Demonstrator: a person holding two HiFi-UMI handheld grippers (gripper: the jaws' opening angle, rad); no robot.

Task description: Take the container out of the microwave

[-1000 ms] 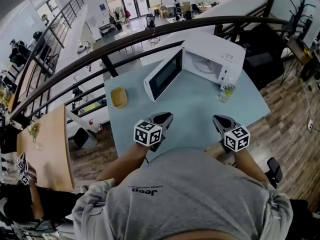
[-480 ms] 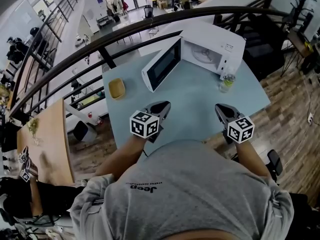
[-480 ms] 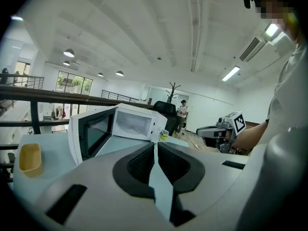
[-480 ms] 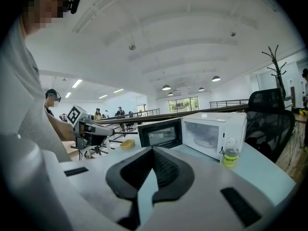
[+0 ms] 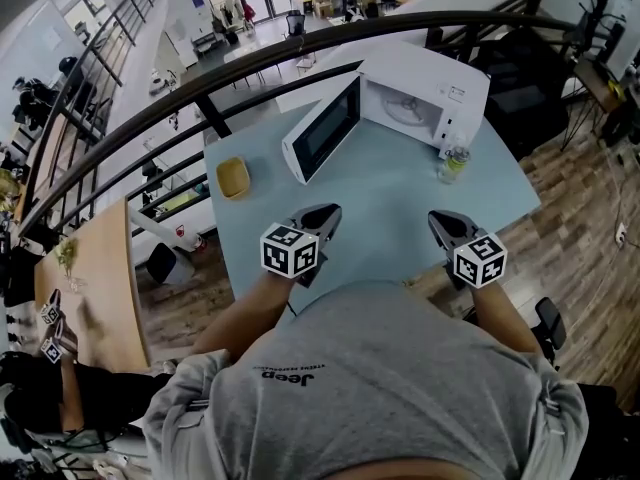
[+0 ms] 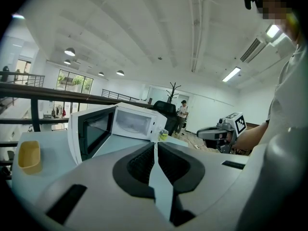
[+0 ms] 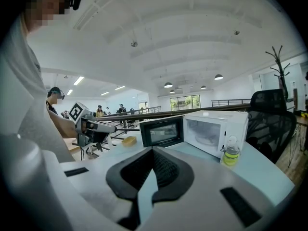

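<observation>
A white microwave stands at the back of the light blue table, its door swung open to the left. Inside I see only the white turntable. A small yellow container sits on the table, left of the door. My left gripper and right gripper hover side by side over the table's front edge, pointing at the microwave. Both are shut with nothing between the jaws. In the left gripper view the container lies far left. In the right gripper view it shows beyond the door.
A small bottle with yellow-green liquid stands by the microwave's right front corner. A dark railing curves behind the table, over a drop to a lower floor. A wooden table stands to the left. A black chair is behind the microwave.
The head view has shifted slightly, so the table sits a little higher in the picture. Both grippers keep their places and stay shut.
</observation>
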